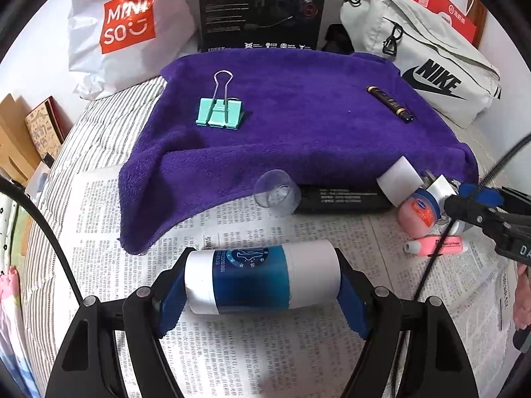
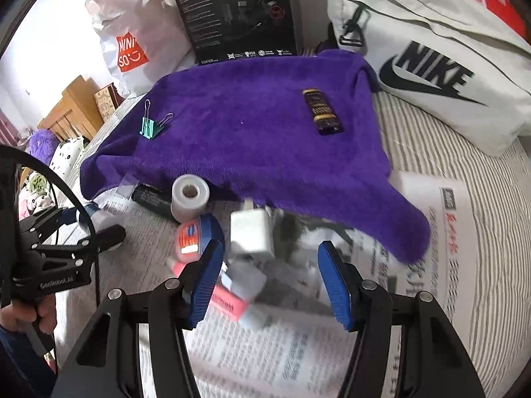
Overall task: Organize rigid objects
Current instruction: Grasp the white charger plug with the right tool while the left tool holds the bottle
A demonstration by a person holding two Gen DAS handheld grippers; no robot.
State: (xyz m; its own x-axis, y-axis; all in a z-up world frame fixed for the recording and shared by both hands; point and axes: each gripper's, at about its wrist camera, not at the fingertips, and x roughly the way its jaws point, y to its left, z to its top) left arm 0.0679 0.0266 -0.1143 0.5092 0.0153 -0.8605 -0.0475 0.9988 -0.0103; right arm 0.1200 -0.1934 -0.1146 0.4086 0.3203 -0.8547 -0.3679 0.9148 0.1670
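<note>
Bottle [image 1: 262,277], white at both ends with a blue band, is lying crosswise between the blue pads of our left gripper [image 1: 262,282], which is clamping it end to end over the newspaper [image 1: 265,348]. Our right gripper [image 2: 268,282] is standing open with nothing between its pads, hovering over a blurred cluster at the front edge of the purple towel [image 1: 298,116].

In that cluster we are seeing a white plug [image 2: 250,233], a small pink jar [image 2: 190,238] with a blue lid just beside the left pad, and a pink tube [image 2: 229,303] lying below it. The tube's far end is too blurred to read. A white tape roll [image 2: 189,197] is standing behind the jar, touching a black bar [image 2: 151,197] that is sticking out from under the towel. From the left wrist view, a clear cup [image 1: 277,192] is lying on its side at the bar's other end.

On the towel, a teal binder clip [image 1: 220,112] is sitting toward the left and a dark tube with gold bands [image 1: 391,103] toward the right, well apart from each other.

Behind the towel, a Miniso bag [image 1: 126,26], a black box [image 1: 262,6] and a Nike bag [image 1: 424,59] are lining the wall.
</note>
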